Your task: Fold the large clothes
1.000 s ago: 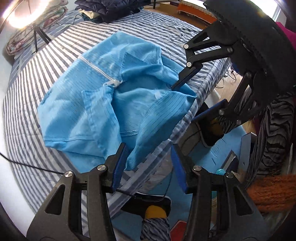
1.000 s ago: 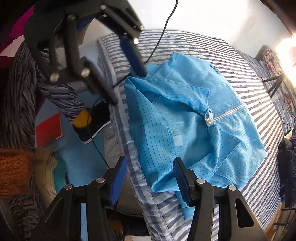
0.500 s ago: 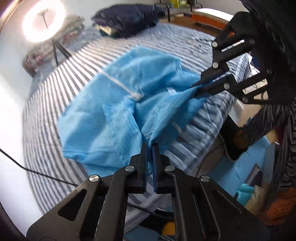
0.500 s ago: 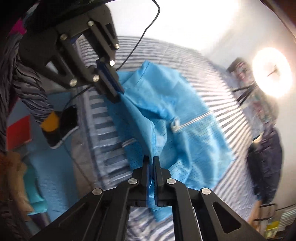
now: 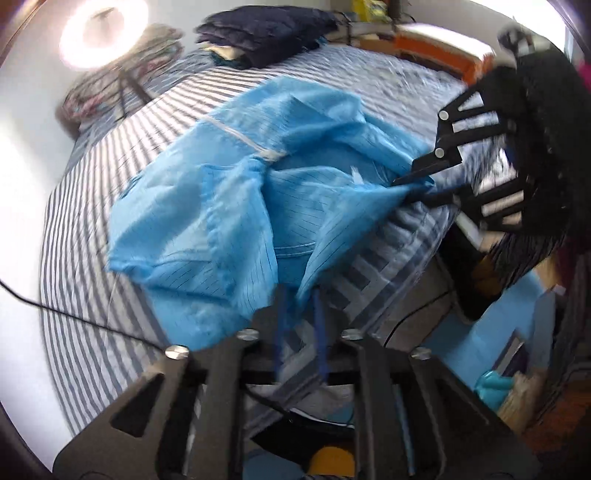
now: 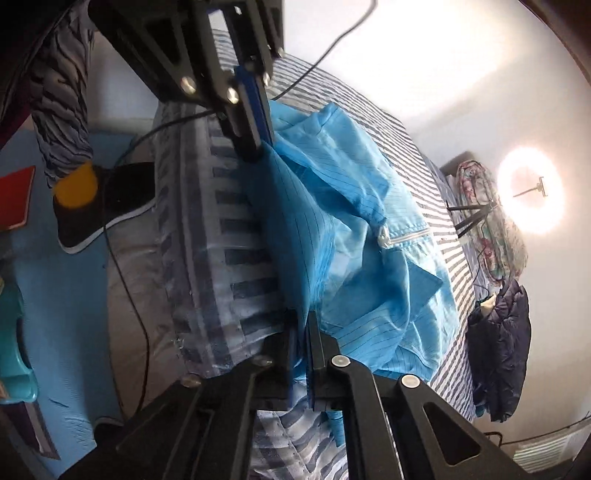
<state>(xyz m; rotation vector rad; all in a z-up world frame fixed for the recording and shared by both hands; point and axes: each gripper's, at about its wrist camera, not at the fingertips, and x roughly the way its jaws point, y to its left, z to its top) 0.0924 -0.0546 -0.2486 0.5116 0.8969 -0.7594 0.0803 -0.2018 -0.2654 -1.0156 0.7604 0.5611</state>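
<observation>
A large light-blue garment (image 5: 221, 206) with a white zip lies crumpled on the striped bed (image 5: 92, 295). My left gripper (image 5: 299, 325) is at its near corner by the bed's edge. Its jaws are opening, a gap shows between the pads, and the cloth's corner hangs at the tips. My right gripper (image 6: 303, 332) pinches the same near hem further along, cloth filling the narrow slit between its pads, which are starting to part. The hem (image 6: 291, 229) runs fairly straight from it to the left gripper (image 6: 260, 144). In the left wrist view the right gripper (image 5: 413, 188) bites the hem.
A dark quilted jacket (image 5: 266, 33) is piled at the bed's far end beside a ring light (image 5: 99, 33). A black cable (image 5: 74, 317) crosses the sheet. Beside the bed are a blue floor mat (image 6: 66, 295), a black shoe (image 6: 110, 206) and a person's striped trouser leg (image 6: 62, 103).
A second ago both grippers stood open by the hem. Both closed on it half a second ago. Now both have dropped lower, and the left pads have parted again.
</observation>
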